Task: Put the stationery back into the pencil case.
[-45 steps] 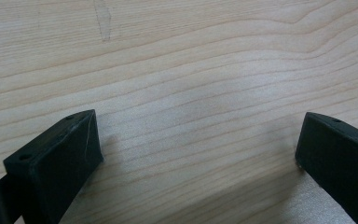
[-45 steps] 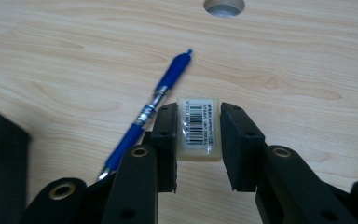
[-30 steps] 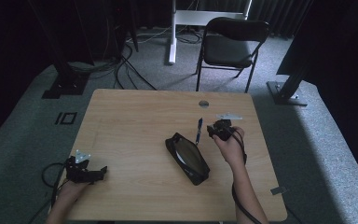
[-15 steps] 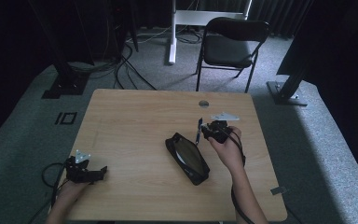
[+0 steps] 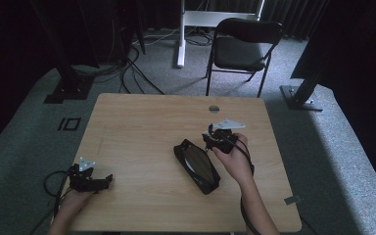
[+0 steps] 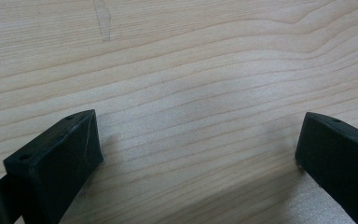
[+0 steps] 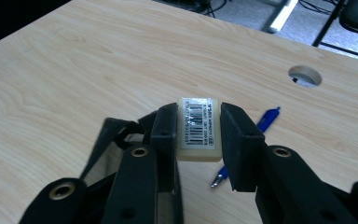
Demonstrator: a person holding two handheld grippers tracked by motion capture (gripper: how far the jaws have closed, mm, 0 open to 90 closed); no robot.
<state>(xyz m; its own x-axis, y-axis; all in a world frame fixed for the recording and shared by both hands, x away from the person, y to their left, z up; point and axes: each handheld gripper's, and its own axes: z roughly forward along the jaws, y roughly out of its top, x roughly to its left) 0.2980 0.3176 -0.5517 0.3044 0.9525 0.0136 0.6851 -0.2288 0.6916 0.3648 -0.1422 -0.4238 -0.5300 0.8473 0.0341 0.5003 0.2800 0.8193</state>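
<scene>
While the left gripper [image 6: 196, 154] rests wide open and empty, the right gripper [image 7: 198, 130] clamps an eraser [image 7: 198, 128], pen [image 7: 247, 144] just beyond, pouch [image 5: 197, 165] beside it.

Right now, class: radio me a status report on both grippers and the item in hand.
Right gripper shut on white eraser, above open pencil case. Left gripper open on bare table. Blue pen lies beneath; nothing blocking.

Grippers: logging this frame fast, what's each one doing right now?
Left gripper: open, nothing between its jaws, over bare table.
Right gripper: shut on a white barcoded eraser.
</scene>
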